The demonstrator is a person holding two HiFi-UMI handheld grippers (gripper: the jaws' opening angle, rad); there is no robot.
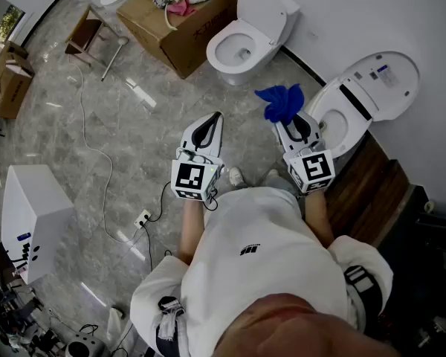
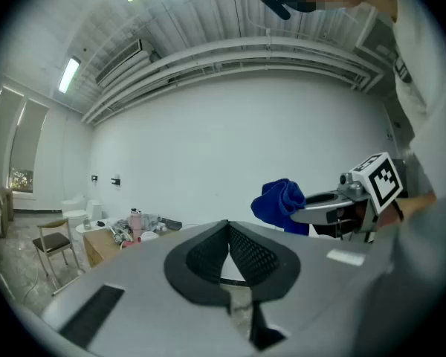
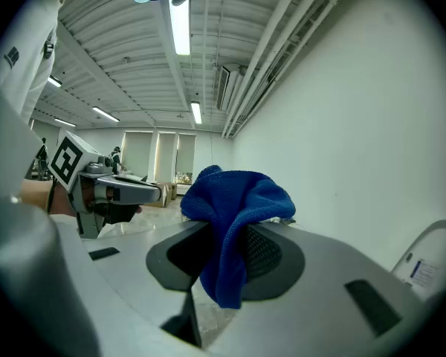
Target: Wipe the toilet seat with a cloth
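Note:
A blue cloth (image 1: pixel 281 101) is pinched in my right gripper (image 1: pixel 291 122), bunched above its tips and hanging down between the jaws (image 3: pixel 234 233). The right gripper is held up in the air, just left of a white toilet (image 1: pixel 340 121) with its lid (image 1: pixel 381 80) raised against the wall. My left gripper (image 1: pixel 209 126) hovers over the floor beside it, jaws closed together with nothing between them (image 2: pixel 228 233). In the left gripper view the cloth (image 2: pixel 281 203) and the right gripper (image 2: pixel 334 208) show at the right.
A second white toilet (image 1: pixel 247 32) stands farther along the wall, beside a cardboard box (image 1: pixel 180 22) with loose items on it. A dark wooden platform (image 1: pixel 372 188) lies by the near toilet. A cable (image 1: pixel 97 151) runs across the marble floor. A white appliance (image 1: pixel 26 210) sits left.

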